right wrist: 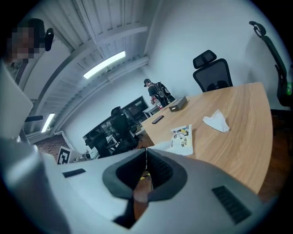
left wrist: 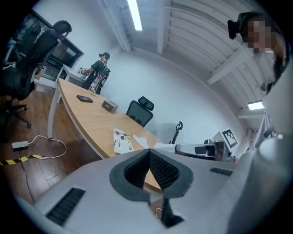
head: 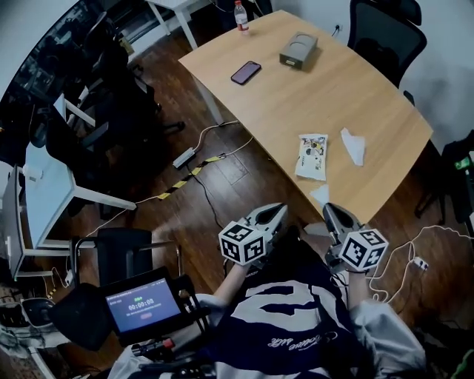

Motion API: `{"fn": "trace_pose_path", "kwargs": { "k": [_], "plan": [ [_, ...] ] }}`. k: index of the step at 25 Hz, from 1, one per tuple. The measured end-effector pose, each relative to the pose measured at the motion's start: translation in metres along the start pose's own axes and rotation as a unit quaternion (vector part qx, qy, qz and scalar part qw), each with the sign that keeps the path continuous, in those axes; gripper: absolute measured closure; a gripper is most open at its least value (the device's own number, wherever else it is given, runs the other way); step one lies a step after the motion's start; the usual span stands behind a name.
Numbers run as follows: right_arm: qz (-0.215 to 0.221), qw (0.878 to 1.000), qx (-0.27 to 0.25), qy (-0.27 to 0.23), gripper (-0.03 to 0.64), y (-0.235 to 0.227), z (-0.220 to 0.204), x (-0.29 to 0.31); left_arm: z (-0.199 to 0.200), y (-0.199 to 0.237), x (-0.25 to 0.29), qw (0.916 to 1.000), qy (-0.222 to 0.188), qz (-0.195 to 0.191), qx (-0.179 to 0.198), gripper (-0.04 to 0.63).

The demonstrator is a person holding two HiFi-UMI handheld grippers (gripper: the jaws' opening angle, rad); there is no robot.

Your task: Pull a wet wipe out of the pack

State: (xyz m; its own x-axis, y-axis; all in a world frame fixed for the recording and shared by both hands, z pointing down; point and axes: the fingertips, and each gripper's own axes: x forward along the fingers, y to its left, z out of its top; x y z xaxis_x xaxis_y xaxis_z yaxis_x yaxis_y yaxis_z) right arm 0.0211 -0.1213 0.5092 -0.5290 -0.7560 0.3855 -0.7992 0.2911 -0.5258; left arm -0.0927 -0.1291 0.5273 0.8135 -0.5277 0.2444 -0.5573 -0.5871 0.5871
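The white wet wipe pack [head: 312, 156] with a printed label lies flat on the wooden table [head: 296, 104], close to its near edge. It also shows as the pack [left wrist: 121, 140] in the left gripper view and the pack [right wrist: 182, 138] in the right gripper view. A crumpled white wipe [head: 354, 146] lies just right of it, and a small white piece [head: 320, 194] sits at the table's edge. My left gripper [head: 277, 213] and right gripper [head: 331, 212] hang side by side before the person's chest, short of the table. Both are shut and hold nothing.
Farther along the table lie a dark phone [head: 246, 72], a grey box [head: 298, 51] and a bottle [head: 241, 16]. Office chairs [head: 381, 33] stand behind the table. Cables and a power strip [head: 184, 158] run over the floor at left. A timer screen [head: 144, 304] sits low left.
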Motion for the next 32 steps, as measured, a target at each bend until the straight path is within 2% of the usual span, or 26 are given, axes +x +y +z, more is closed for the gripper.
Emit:
{"fn": "trace_pose_path", "kwargs": {
  "k": [6, 13, 20, 23, 25, 32],
  "plan": [
    [-0.005, 1.0, -0.005, 0.008, 0.614, 0.004, -0.021, -0.018, -0.006, -0.022, -0.021, 0.9999, -0.01, 0.003, 0.005, 0.592],
    [0.028, 0.999, -0.026, -0.009, 0.614, 0.025, -0.014, -0.035, -0.026, -0.048, -0.032, 0.9996, -0.018, 0.019, -0.007, 0.592],
    [0.034, 0.998, -0.049, -0.001, 0.614, 0.006, -0.034, -0.121, -0.054, -0.125, -0.008, 0.9987, -0.048, 0.016, -0.001, 0.592],
    [0.033, 0.998, -0.058, 0.004, 0.614, -0.004, -0.048, -0.16, -0.073, -0.168, -0.005, 0.9979, -0.061, 0.015, 0.01, 0.592],
    [0.034, 0.997, -0.066, 0.007, 0.614, -0.012, -0.058, -0.183, -0.089, -0.194, -0.004, 0.9972, -0.073, 0.014, 0.005, 0.592],
    [0.045, 0.995, -0.084, 0.026, 0.614, -0.034, -0.086, -0.236, -0.141, -0.249, -0.003, 0.9966, -0.076, 0.033, 0.005, 0.592]
  ]
}}
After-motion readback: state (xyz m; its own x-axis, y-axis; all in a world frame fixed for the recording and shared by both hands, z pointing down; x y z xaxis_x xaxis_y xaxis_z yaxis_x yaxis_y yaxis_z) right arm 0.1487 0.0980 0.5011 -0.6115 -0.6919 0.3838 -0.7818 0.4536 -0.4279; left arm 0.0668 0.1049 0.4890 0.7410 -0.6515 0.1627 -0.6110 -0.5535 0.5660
